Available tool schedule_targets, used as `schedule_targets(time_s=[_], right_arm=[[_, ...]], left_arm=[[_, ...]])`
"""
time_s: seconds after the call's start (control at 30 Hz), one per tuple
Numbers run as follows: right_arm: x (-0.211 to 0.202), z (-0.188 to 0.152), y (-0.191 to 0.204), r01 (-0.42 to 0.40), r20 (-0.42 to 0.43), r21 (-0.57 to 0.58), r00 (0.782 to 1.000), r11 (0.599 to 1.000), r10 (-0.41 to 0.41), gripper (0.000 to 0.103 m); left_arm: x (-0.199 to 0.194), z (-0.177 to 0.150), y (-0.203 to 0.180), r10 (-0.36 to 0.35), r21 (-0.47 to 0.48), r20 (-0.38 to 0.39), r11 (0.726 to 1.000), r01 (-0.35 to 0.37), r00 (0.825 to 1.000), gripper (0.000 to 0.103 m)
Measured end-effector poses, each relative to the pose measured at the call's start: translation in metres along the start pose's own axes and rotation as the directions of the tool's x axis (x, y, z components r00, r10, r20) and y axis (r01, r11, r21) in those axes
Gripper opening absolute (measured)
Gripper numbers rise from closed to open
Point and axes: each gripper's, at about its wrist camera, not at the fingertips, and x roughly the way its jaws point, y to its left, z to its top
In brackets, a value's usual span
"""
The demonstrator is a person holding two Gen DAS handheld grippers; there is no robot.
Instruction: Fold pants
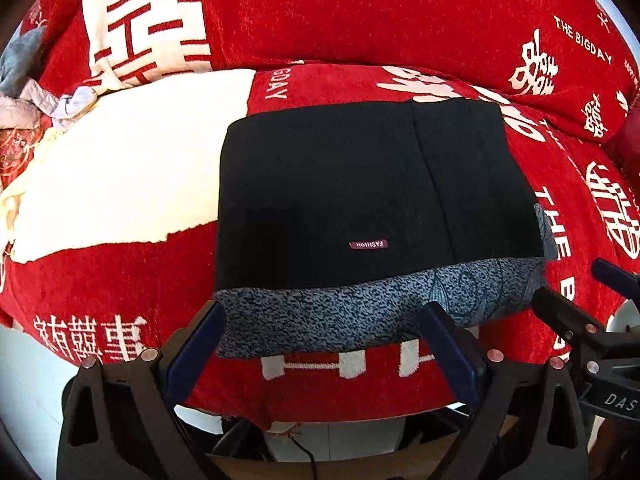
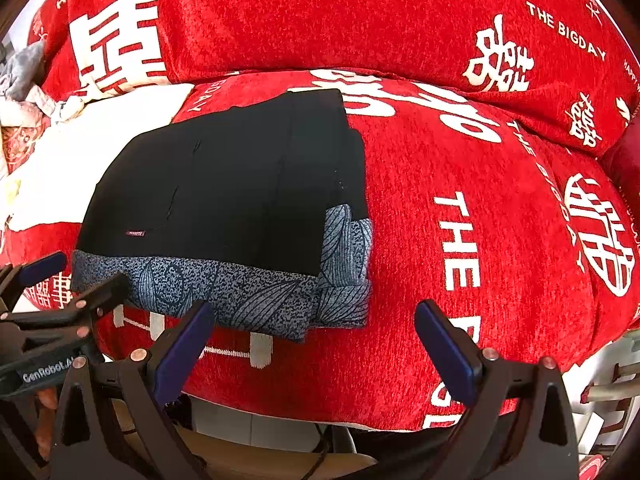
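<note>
pants folded, both jaws wide

i see the pants (image 1: 360,200) lying folded in a black block on the red sofa (image 1: 360,20), their grey patterned lining showing along the near edge. my left gripper (image 1: 320,332) has its jaws spread wide and holds nothing; the lining edge sits just ahead, between the fingertips. my right gripper (image 2: 316,332) is also spread wide and empty, with the pants' near right corner just past its left finger (image 2: 188,340).

Pants (image 1: 360,192): matt black cloth, speckled grey-blue lining. Sofa cover (image 1: 400,20): nubby red chenille-like cloth. Gripper fingers (image 1: 452,344): smooth plastic.
</note>
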Motion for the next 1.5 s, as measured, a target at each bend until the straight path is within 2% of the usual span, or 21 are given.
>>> schedule_targets(time_s=[0.23, 0.53, 0.97, 1.5], right_arm=[[0.0003, 0.0006, -0.0008, 0.0, 0.0, -0.004, 1.0, 1.0, 0.0, 0.1], [0.0034, -0.0006, -0.0004, -0.003, -0.006, -0.003, 1.0, 1.0, 0.003, 0.1], [0.0052, -0.0026, 0.0008, -0.005, -0.016, -0.005, 1.0, 1.0, 0.005, 0.1], [0.0055, -0.0045, 0.0009, -0.009, -0.021, -0.008, 1.0, 1.0, 0.009, 0.1]], left_arm=[[0.0005, 0.0, -0.0017, -0.007, -0.002, -0.004, 1.0, 0.006, 1.0, 0.098], [-0.0011, -0.001, -0.0016, 0.035, -0.006, -0.001, 0.999, -0.035, 0.999, 0.098], [0.0025, -0.0025, 0.0024, 0.007, -0.029, -0.034, 1.0, -0.008, 0.999, 0.098], [0.0047, -0.004, -0.0009, 0.009, -0.009, -0.05, 1.0, -0.01, 0.999, 0.098]])
